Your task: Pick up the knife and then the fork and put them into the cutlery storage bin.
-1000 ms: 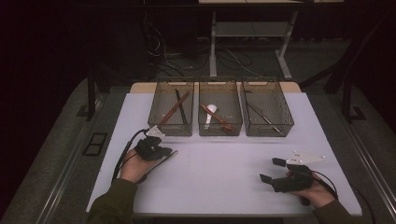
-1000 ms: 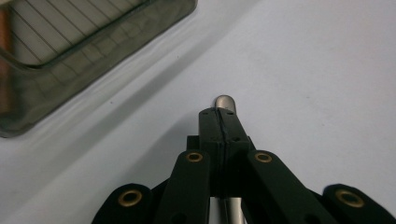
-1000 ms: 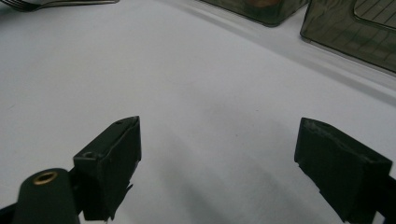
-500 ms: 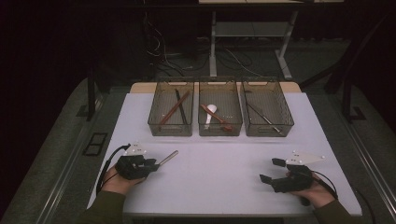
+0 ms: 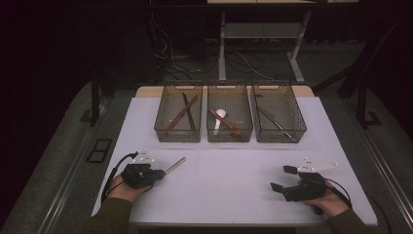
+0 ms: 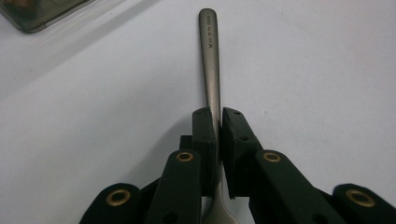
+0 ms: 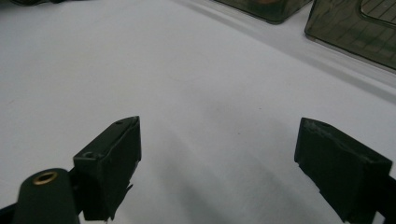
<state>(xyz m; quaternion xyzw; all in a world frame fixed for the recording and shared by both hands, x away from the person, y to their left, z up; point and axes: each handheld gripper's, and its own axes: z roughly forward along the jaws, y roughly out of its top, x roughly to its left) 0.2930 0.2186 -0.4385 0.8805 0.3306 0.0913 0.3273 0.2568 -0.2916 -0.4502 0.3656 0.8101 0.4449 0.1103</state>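
My left gripper (image 5: pixel 157 173) rests on the white table (image 5: pixel 229 165) near its front left. It is shut on a metal utensil (image 5: pixel 175 165) whose handle sticks out toward the right and back. In the left gripper view the pads of the gripper (image 6: pixel 218 119) pinch the thin metal utensil (image 6: pixel 208 56) edge-on, its rounded handle end pointing away; the jaws have just been closing on it. My right gripper (image 5: pixel 283 178) lies at the front right, open, with only bare table between the jaws of the gripper (image 7: pixel 219 135).
Three smoky see-through bins stand in a row at the back. The left bin (image 5: pixel 179 131) holds brown and black sticks, the middle bin (image 5: pixel 229 132) a white spoon and a brown piece, the right bin (image 5: pixel 280 132) a slim metal utensil. Two bins (image 7: pixel 355 28) edge the right gripper view.
My left hand has drawn back toward the near left edge with the metal utensil in its gripper. The right hand has stayed where it was.
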